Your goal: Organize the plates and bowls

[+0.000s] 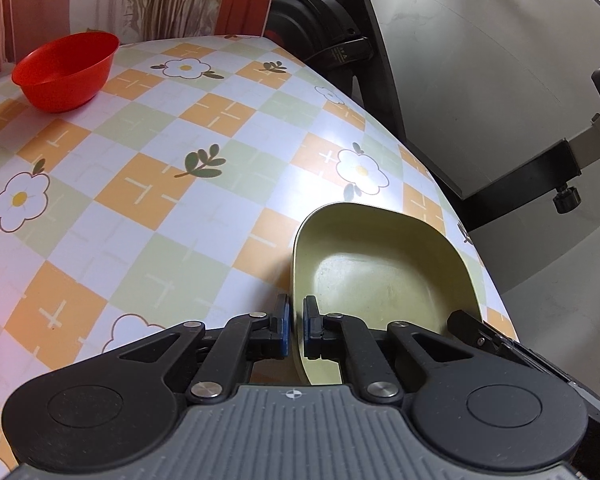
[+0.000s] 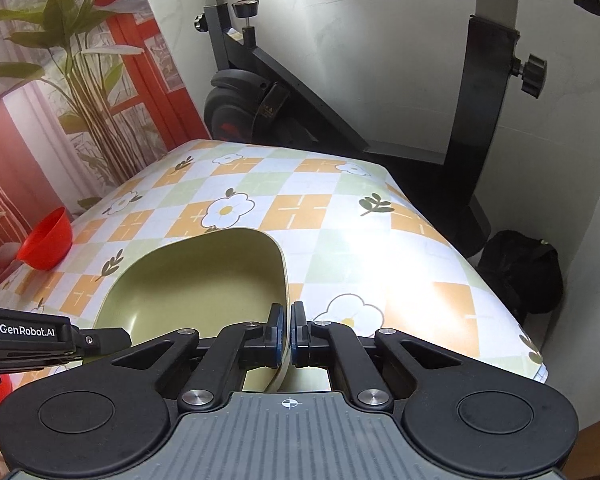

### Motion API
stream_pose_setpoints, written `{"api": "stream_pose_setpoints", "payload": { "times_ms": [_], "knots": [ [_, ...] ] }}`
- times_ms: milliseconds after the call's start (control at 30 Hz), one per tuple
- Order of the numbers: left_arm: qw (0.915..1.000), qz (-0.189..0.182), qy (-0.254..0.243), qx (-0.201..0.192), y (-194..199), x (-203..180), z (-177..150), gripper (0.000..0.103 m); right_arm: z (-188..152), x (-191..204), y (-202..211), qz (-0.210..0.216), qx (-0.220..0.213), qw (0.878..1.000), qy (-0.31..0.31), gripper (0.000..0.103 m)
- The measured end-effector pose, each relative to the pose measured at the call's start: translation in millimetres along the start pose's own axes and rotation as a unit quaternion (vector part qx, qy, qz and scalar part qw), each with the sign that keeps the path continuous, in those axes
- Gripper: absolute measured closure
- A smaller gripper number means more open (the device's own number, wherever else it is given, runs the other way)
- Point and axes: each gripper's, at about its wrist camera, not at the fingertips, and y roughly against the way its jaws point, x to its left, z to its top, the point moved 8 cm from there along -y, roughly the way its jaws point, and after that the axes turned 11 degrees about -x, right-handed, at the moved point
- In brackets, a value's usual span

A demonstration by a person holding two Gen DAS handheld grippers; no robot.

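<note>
Left gripper (image 1: 296, 330): clenched on the pale green dish (image 1: 380, 276), left rim, 6 o'clock.
Right gripper (image 2: 287, 334): clamped on same dish's right rim, 6 o'clock.
Dish: near tbl's near-right edge, on floral checked tablecloth (image 2: 300, 208).
Red bowl (image 1: 66, 72): 10 o'clock, well apart, upright.
</note>
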Motion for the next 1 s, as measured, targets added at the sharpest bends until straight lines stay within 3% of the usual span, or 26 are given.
{"api": "stream_pose_setpoints", "payload": {
  "times_ms": [400, 1000],
  "knots": [
    [0.9999, 0.007, 0.002, -0.007, 30, 16, 1, 0.096, 9, 23, 16, 0.011, -0.006, 1.0, 0.013, 0.1],
    [0.9958, 0.032, 0.043, -0.074, 103, 49, 27, 0.095, 27, 99, 52, 0.065, -0.029, 0.996, 0.049, 0.099]
  ]
}}
